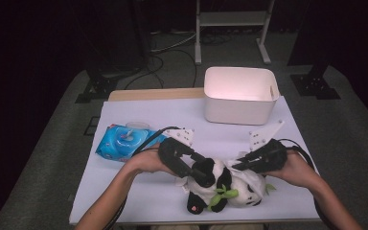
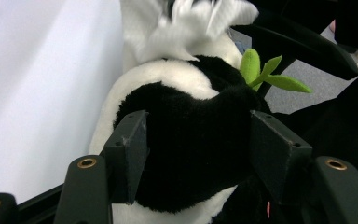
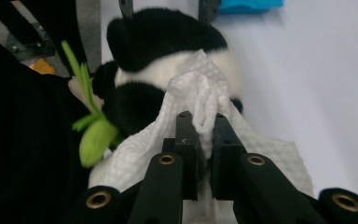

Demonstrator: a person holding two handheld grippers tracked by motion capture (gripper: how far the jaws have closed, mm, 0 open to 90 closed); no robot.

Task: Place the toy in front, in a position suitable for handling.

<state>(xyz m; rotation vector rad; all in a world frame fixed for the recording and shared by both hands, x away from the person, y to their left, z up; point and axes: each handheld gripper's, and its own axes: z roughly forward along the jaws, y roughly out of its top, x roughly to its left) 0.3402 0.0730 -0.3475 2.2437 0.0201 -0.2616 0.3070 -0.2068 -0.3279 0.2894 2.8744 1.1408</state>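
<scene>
Your left gripper point(image 2: 196, 140) clamps the panda plush point(image 1: 220, 184), lying long axis nine-to-three o'clock, green leaves toward six. Your right gripper point(image 3: 203, 128) pinches the white wipe point(image 3: 200, 100). Wipes pack point(image 1: 122, 141) lettering unreadable.

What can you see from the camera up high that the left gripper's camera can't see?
From the high view alone: the white tub at the table's far side, the blue wipes pack, and the right gripper pinching a white wipe. From the left gripper view alone: a close look at how its two pads press the toy panda's black fur from both sides. Both share the panda, its green leaves, the white table and the left gripper.
</scene>
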